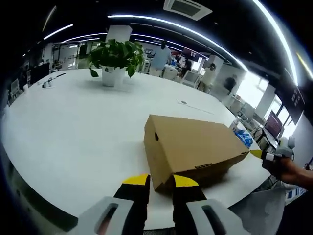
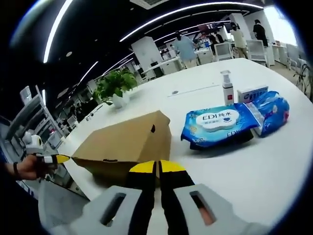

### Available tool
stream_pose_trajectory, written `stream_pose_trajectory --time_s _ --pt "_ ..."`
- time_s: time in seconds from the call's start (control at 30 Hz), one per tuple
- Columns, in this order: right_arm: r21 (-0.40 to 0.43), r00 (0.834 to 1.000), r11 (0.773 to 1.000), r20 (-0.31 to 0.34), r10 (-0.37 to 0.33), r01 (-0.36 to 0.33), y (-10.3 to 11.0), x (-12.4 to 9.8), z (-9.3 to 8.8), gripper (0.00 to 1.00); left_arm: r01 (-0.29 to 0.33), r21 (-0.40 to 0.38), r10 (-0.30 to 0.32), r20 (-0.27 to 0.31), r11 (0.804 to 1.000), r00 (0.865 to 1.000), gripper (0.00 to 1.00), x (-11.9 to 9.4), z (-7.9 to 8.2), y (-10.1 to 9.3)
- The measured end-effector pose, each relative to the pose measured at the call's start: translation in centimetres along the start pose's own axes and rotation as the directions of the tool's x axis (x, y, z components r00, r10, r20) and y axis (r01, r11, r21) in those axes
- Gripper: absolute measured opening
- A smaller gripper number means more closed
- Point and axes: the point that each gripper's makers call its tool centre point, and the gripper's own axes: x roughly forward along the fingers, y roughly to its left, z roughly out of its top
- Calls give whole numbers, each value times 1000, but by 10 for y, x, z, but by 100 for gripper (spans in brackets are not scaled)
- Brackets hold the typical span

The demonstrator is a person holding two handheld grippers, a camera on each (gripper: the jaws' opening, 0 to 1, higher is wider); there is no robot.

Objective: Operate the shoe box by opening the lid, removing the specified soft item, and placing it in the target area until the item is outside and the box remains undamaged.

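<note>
On the white round table [image 1: 73, 132] sits one cardboard shoe box [image 1: 193, 147], lid down and closed. From my left gripper view its long axis runs away from my jaws toward the right, with the short end, which has a small round hole, turned to the left. My left gripper [image 1: 159, 182] hovers just in front of the box's near corner, its yellow-tipped jaws a narrow gap apart and holding nothing. My right gripper [image 2: 157, 168] has its jaws pressed together, nothing visible between them, just in front of the box's long side edge. Beside the box I count two blue soft packs: a wipes pack [image 2: 220, 125] and a blue bag [image 2: 271, 110], plus one small white bottle [image 2: 227, 89] and one small carton [image 2: 252, 93]. One potted plant [image 1: 115, 61] stands far across the table.
</note>
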Motion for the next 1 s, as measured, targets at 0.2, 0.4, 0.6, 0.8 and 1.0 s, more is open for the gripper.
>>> stream_pose_trajectory --time_s 0.2,0.4,0.6,0.8,1.0 --pt "24 999 999 4 39 -39 10 5 6 15 24 -49 -21 44 999 999 23 6 20 -3" --pt "64 998 996 4 62 -62 16 15 8 27 75 -118 -71 43 990 997 31 19 24 -15" --pt "81 996 994 -39 77 -74 20 22 -5 34 90 -109 -90 2 990 996 31 30 12 -26" --pt "99 995 992 -60 80 -74 22 29 -14 34 98 -107 -104 -49 989 993 31 41 -7 -30" --pt "101 993 991 -77 92 -84 24 33 -19 30 95 -101 -102 -67 990 993 31 42 -10 -30"
